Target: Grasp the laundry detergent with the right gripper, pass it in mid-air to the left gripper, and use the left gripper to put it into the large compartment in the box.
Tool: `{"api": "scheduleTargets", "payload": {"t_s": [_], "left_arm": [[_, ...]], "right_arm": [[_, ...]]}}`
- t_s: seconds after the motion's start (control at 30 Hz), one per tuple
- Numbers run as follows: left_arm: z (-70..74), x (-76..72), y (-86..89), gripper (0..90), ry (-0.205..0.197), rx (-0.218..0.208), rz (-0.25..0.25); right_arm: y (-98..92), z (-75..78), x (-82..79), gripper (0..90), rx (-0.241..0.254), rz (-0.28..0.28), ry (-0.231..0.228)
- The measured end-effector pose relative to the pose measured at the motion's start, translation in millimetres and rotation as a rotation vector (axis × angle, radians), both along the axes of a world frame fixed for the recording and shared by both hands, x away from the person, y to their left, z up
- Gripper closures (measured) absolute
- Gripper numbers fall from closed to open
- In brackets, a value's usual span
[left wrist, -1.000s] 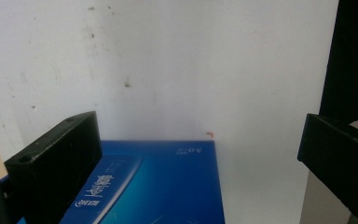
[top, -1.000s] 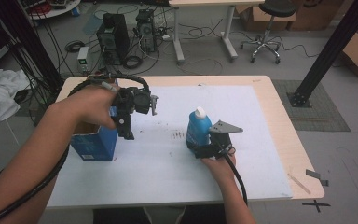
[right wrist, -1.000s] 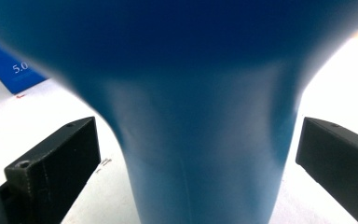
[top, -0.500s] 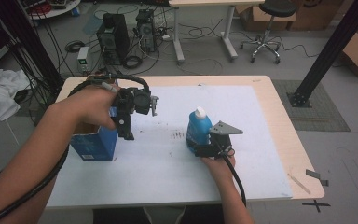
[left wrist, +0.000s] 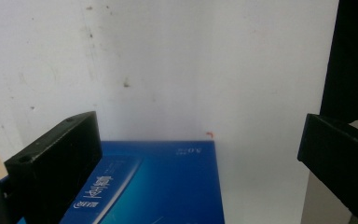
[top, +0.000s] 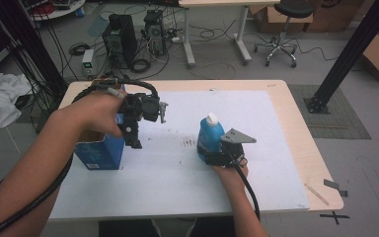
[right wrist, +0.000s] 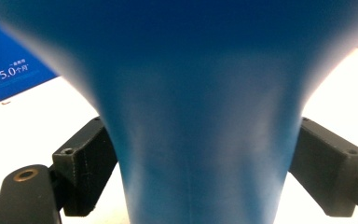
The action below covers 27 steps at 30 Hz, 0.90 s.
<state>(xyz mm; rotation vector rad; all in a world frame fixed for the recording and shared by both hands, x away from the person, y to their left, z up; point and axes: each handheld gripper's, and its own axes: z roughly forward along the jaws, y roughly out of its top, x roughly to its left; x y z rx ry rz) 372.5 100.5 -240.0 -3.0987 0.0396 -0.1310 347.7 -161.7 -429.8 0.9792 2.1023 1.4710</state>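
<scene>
Fingers of the right gripper (top: 216,159) sit on either side of the blue bottle (top: 210,138); they have just been closing, and in the right gripper view both black fingers (right wrist: 86,163) press against the bottle's narrow waist, grasping it. That bottle stands upright with its white cap on top, on the white sheet of the worktop (top: 276,148), to the right of the blue box (top: 100,150) and well apart from it. Over the box's right edge hangs the left gripper (top: 134,139), pointing down; its fingers (left wrist: 58,161) are spread wide and released, with the box top (left wrist: 168,186) and bare white sheet below between them, touching nothing.
</scene>
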Motion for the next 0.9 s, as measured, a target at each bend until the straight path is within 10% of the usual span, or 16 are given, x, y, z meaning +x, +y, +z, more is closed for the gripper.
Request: {"api": "scheduleTargets", "payload": {"t_s": [0.9], "left_arm": [[-4.0, -0.7, -1.5, 0.1, 0.004, 0.01, 0.0]], "right_arm": [[1.0, -1.2, -3.0, 28.4, -0.004, -0.03, -0.052]]}}
